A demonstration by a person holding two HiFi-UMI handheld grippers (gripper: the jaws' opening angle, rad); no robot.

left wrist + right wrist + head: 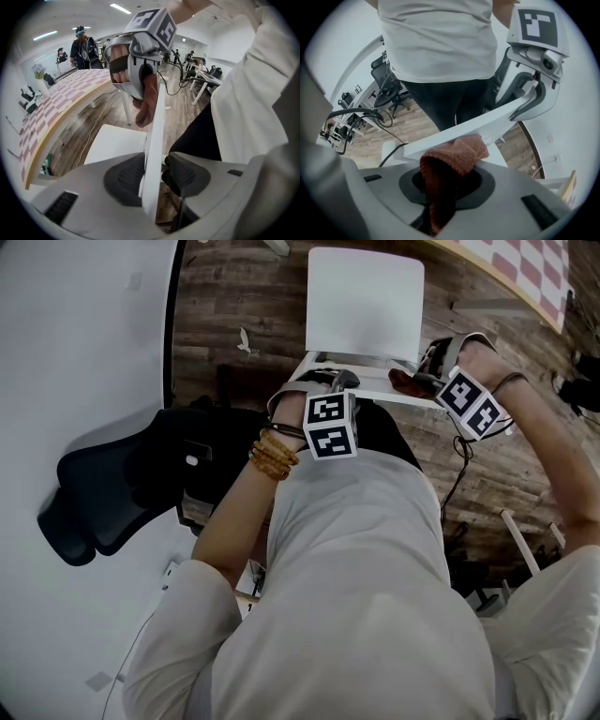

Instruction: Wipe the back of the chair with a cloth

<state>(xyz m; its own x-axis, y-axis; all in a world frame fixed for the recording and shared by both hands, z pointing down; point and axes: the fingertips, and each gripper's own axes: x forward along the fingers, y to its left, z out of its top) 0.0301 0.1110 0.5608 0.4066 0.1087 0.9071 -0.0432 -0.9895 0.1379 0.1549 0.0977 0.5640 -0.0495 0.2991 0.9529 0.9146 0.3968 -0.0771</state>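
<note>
The white chair stands before me, its seat (364,301) beyond the thin top edge of its back (375,390). My left gripper (337,382) is shut on that back, and the white panel (154,140) runs edge-on between its two pads. My right gripper (427,373) is shut on a reddish-brown cloth (405,381). The cloth (452,164) bunches out of the jaws and presses against the chair back (440,140). In the left gripper view the right gripper (136,61) holds the cloth (146,105) against the panel further along. The left gripper (534,89) clamps the far end.
A black office chair (122,484) stands at my left beside a white desk (75,352). A checkered mat (530,263) lies on the wooden floor at the far right. A cable (455,484) trails down on the right. People (84,47) stand far back in the room.
</note>
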